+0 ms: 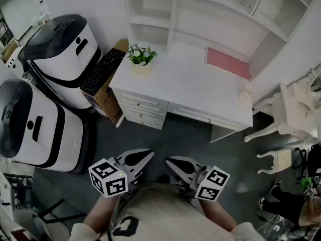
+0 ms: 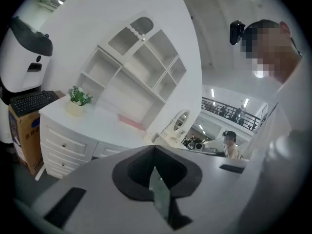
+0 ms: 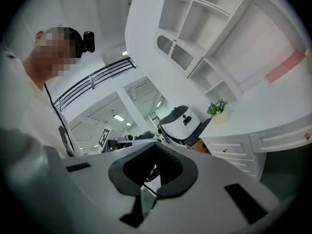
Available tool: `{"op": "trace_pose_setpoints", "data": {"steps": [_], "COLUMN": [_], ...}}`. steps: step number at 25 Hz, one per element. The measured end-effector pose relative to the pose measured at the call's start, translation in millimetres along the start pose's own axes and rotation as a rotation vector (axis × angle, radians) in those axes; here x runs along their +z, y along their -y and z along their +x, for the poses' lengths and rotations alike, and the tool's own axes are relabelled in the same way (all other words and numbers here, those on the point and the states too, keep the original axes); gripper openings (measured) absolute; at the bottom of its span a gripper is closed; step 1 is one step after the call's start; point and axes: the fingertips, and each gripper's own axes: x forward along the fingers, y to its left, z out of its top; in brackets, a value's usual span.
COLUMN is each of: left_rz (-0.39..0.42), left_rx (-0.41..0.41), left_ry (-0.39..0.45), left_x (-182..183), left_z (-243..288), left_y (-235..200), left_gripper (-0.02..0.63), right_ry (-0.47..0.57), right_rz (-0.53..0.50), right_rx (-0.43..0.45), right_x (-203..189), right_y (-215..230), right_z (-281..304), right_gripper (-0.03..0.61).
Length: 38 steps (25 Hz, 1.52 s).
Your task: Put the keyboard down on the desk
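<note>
On cardboard box [image 1: 109, 103] — black keyboard [image 1: 103, 71]

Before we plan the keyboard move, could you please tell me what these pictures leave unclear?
Keyboard key labels: too small in every view.
Box under it: head view, mostly covered by keyboard and desk.
Box print: left gripper view, too blurred to read.
</note>
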Motion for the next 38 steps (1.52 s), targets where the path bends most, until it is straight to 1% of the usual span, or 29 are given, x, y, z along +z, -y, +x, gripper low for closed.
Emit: {"op": "trace_pose_setpoints", "data": {"steps": [4,10,16,19,26,31,38], "left_rz": [-0.008,-0.034,-0.012,0.000,-0.023,-0.018,-0.005], "left_rx": [-0.001,0.000,-0.003,0.000,0.040,0.061,0.083], "left_ry": [0.021,0.008,-0.001,0.010,0.038,0.063,0.096], "left_x": [8,6,13,20,22,25,30], "left_z": [-21,-38,-46,-51,-78,-96,-127], "left_y": [-13,-32,-42,-47,-62,-71,-83], "left_gripper": [0.014,0.014,0.014,0.014,0.014,0.014,0.014], "right_ry": [-0.019,-0.043,-0.028,-0.040,-0.111,-0.163,-0.175], "right_rz": [-0.021,-0.030,-0.013,-0.025,-0.033,-0.106,-0.108], "right_rx": [-0.002,-0.005,-0.022,-0.022,0.002,0.014,0.040], "right_x": [-1,-8,-7,-8,-20,-29,-36], "right_y": [-8,-16,-16,-18,-29,-38,-51], "right_z": [21,45,58,66,93,111,136], "right_gripper": [0.025,0.025,0.025,0.025,0.025,0.025,0.025]}}
